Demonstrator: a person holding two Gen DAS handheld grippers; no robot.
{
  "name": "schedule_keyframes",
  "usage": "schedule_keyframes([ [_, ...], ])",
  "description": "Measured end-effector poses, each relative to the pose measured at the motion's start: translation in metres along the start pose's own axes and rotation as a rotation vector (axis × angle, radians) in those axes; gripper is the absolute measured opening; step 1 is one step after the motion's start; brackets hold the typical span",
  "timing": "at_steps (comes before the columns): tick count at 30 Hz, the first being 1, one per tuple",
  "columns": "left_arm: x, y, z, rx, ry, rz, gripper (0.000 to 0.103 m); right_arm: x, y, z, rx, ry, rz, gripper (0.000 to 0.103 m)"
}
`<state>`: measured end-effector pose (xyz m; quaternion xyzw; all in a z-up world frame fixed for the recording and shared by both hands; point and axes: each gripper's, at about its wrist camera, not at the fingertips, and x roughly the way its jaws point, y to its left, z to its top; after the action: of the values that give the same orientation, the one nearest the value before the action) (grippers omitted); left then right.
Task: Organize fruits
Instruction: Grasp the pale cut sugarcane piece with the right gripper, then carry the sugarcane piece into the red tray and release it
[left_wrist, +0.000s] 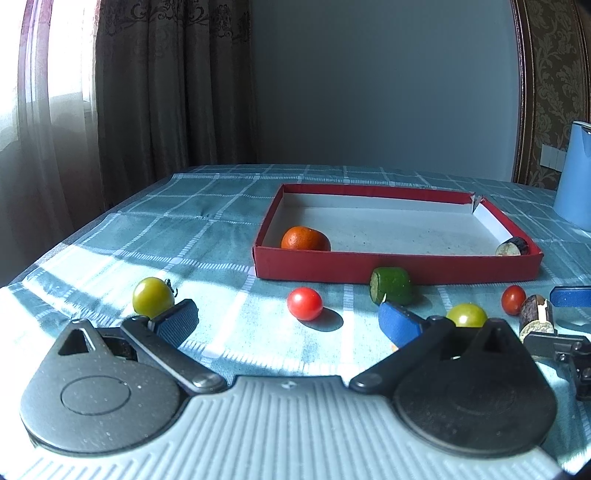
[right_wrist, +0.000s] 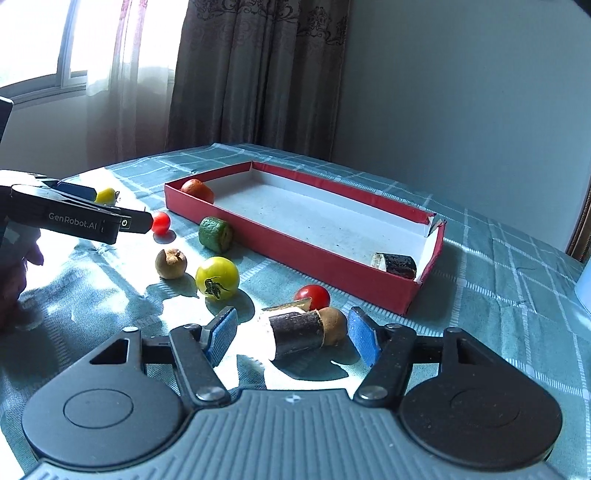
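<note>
My right gripper has its fingers spread around the dark log piece, ready to pinch. My left gripper is spread too, facing the red tomato near the red box.

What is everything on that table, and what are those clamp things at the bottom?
Box: one, red, white inside, mid-table.
Orange: one, in box, left corner.
Dark chunk: one, in box, right end.
Red tomatoes: two, on cloth before box.
Yellow-green tomatoes: two, on cloth.
Green chunk: one, against box front.
Brown fruits: two, on cloth.
Dark stick: one, between right tool's pads.
Jug: one, blue, far right.
Left tool: open.
Right tool: open.
</note>
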<state>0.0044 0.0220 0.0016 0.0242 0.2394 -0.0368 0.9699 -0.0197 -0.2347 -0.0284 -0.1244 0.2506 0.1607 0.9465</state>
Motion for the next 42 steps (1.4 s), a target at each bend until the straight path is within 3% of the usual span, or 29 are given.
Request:
schedule_keyframes([
  [8, 0.002, 0.000, 0.000, 0.000, 0.007, -0.003, 0.103, 0.003, 0.004, 0.000, -0.042, 0.006, -0.017, 0.042],
  [21, 0.003, 0.002, -0.001, -0.006, 0.014, -0.006, 0.103, 0.004, 0.040, -0.004, -0.225, 0.008, -0.153, 0.036],
  [27, 0.002, 0.002, -0.001, -0.009, 0.014, -0.005, 0.103, -0.002, 0.035, -0.003, -0.172, -0.013, -0.169, 0.035],
  [37, 0.004, 0.003, -0.001, -0.013, 0.026, 0.000, 0.103, -0.020, 0.020, -0.001, -0.023, -0.069, -0.102, 0.035],
  [42, 0.005, 0.003, -0.001, -0.012, 0.027, 0.000, 0.103, -0.026, 0.001, 0.014, 0.048, -0.131, -0.135, 0.035],
])
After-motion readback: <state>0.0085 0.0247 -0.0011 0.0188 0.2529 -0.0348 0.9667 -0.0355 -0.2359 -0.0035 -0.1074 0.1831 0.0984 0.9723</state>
